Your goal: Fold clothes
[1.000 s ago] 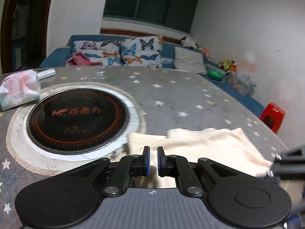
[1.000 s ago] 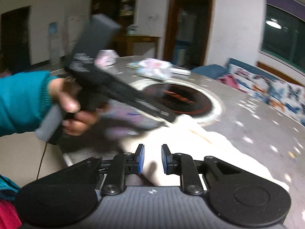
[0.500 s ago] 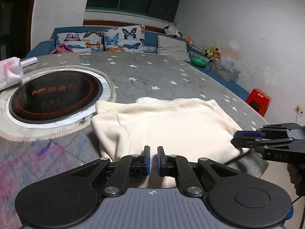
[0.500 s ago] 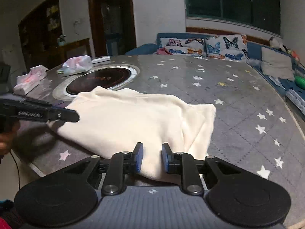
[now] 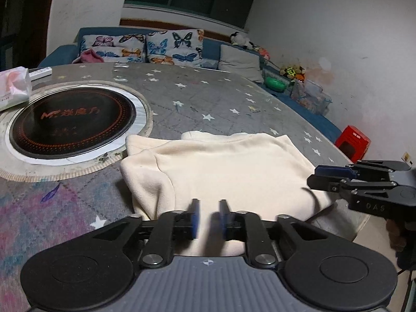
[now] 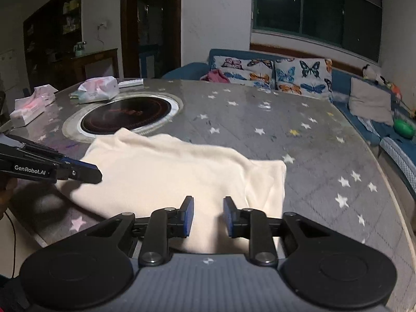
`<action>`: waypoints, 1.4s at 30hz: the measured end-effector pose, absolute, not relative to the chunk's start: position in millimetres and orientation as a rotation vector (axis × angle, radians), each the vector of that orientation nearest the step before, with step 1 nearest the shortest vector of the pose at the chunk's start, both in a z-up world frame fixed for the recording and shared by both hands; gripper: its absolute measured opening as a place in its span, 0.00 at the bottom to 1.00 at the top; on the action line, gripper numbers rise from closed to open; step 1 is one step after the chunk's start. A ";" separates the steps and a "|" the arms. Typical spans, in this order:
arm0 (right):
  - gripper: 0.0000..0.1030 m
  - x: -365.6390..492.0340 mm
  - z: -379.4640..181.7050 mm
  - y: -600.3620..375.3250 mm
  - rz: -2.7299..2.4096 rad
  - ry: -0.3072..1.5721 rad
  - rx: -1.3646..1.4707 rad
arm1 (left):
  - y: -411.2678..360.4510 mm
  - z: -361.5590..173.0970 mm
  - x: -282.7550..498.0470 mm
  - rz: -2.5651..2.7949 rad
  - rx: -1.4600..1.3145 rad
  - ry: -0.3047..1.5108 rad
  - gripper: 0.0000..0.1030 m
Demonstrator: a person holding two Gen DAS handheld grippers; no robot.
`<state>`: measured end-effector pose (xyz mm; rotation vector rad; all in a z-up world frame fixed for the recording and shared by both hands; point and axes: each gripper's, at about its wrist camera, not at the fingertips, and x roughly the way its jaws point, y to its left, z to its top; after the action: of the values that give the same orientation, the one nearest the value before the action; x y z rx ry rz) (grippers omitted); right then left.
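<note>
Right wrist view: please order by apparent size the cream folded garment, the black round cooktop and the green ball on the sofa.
1. Cream folded garment, though nearest the camera.
2. Black round cooktop.
3. Green ball, farthest away.

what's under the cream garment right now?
The cream garment lies folded on the star-patterned table cover, its far corner beside the round black cooktop. Whatever lies beneath or inside the folds is covered.

Your cream garment (image 5: 228, 171) lies on a grey, white-starred bench (image 5: 208, 98); the hob (image 5: 70, 122) is black with orange rings, and the cushions (image 6: 301, 78) carry butterflies.
</note>
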<state>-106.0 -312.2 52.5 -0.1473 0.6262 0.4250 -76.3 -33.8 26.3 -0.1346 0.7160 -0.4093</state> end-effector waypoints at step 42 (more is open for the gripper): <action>1.00 -145.9 75.3 -289.1 0.447 0.423 -0.165 | -33.1 59.3 -109.9 -0.196 -0.061 0.562 1.00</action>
<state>-145.9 -289.1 75.3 -0.1654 0.4229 0.4469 -109.9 -33.1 59.3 -0.0609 0.5622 -0.1955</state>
